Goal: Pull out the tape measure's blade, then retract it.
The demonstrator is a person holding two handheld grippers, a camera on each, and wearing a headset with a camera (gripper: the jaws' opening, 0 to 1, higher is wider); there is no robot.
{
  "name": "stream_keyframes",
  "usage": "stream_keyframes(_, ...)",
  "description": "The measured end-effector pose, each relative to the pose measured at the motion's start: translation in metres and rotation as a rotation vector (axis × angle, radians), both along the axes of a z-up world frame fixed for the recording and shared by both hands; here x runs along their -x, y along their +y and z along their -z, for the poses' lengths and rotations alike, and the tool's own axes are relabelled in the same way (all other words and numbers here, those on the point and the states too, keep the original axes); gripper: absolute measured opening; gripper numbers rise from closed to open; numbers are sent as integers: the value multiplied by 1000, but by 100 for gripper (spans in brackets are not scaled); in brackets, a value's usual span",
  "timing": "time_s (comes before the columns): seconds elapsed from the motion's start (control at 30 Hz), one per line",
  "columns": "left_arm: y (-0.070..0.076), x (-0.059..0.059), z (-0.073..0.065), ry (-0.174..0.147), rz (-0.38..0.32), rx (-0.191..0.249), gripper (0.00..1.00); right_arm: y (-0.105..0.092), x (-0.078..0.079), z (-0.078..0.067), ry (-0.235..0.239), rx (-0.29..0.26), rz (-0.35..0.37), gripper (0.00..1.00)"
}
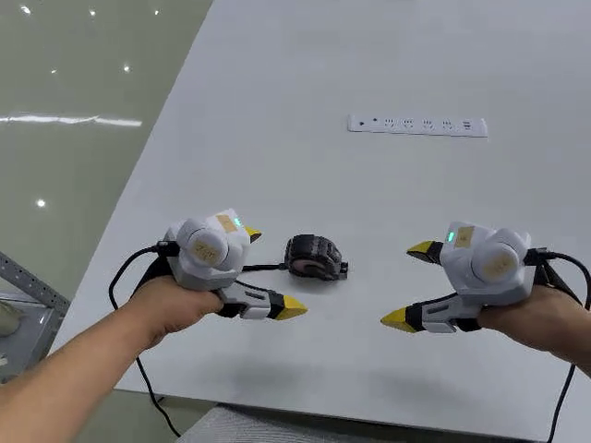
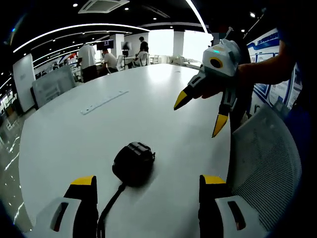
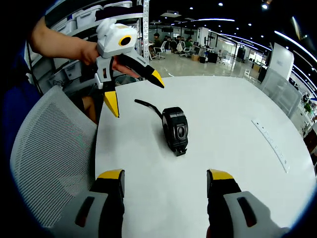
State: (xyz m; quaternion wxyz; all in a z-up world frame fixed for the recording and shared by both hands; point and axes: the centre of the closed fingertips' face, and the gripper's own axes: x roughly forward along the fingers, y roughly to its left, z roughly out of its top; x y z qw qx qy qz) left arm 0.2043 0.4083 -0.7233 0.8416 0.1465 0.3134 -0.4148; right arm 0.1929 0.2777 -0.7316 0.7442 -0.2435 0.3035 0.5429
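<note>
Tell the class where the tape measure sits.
In the head view the tape measure rests on the table between the left tool and the right tool, nearer the left; a power strip lies farther back.

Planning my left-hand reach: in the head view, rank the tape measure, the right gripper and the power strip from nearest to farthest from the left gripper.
1. The tape measure, on the table just in front of the open left gripper.
2. The right gripper, on the far side of the tape measure, to the right, also open.
3. The power strip, far back on the table, toward the right.
</note>
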Motion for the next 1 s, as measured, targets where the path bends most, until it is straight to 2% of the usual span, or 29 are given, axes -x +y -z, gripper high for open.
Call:
stream_keyframes(0.23,-7,-10,5,4,24,3,79,8,-7,11,-16,25,-58,58)
stream_keyframes(0.47,-12,-17,15,-4,72,-40,74,14,-15,21,-14,38,-92,55)
stream_keyframes(0.83,-26,-30,23,-14,139,-66,70,25,-27,41,-2,53,-134,47)
stream_keyframes(1.0,-31,-36,30,-18,175,-85,68,29,-36,47,-16,56,-141,44)
